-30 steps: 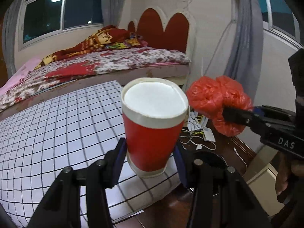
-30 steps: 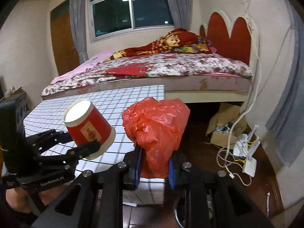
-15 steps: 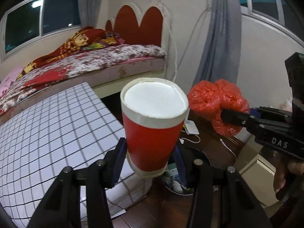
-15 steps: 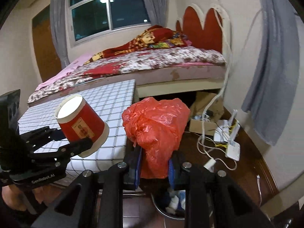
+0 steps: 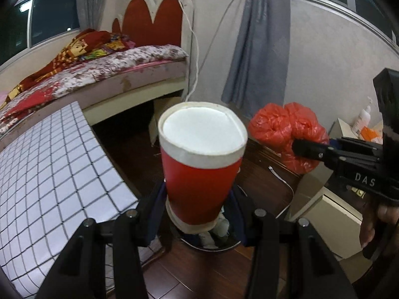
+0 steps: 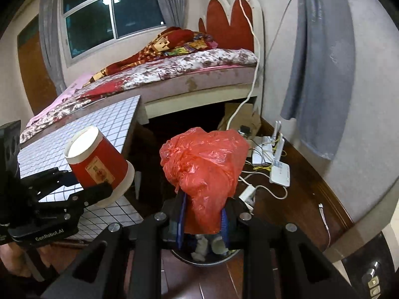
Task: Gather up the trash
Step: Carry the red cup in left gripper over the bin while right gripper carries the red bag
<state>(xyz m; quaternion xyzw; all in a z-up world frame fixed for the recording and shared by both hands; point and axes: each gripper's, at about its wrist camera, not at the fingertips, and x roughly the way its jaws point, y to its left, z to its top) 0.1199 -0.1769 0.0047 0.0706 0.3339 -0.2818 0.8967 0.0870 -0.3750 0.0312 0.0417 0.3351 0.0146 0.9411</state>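
- Left wrist view: the red paper cup point(image 5: 200, 172) sits upside down, white base toward the camera, pinched at its rim end between the two fingers of the left hand-held gripper point(image 5: 198, 214). The cup is in the air, beyond the near corner of the bench point(image 5: 57, 172) with the grid-patterned top, and over a dark round bin point(image 5: 212, 245) on the wooden floor point(image 5: 264, 189).
- In the same view the crumpled red plastic bag point(image 5: 286, 134) hangs to the right of the cup, apart from it, clamped by the right hand-held gripper point(image 5: 303, 149), which comes in from the right edge (a hand shows at its grip).
- Right wrist view: the bag point(image 6: 203, 174) bulges above the right hand-held gripper point(image 6: 203, 220), whose blue-padded fingers squeeze its lower end. Directly below, the bin point(image 6: 209, 260) holds white crumpled scraps.
- To the left in that view the cup point(image 6: 98, 164) is tilted in the left hand-held gripper point(image 6: 99, 186), over the bench point(image 6: 99, 122) corner.
- Farther out: white routers point(image 6: 280, 172) and tangled cables on the floor by the wall, a cardboard box point(image 6: 239, 119) under the bed point(image 6: 174, 72) with a floral cover and red headboard, and a grey curtain point(image 6: 321, 74) at right.
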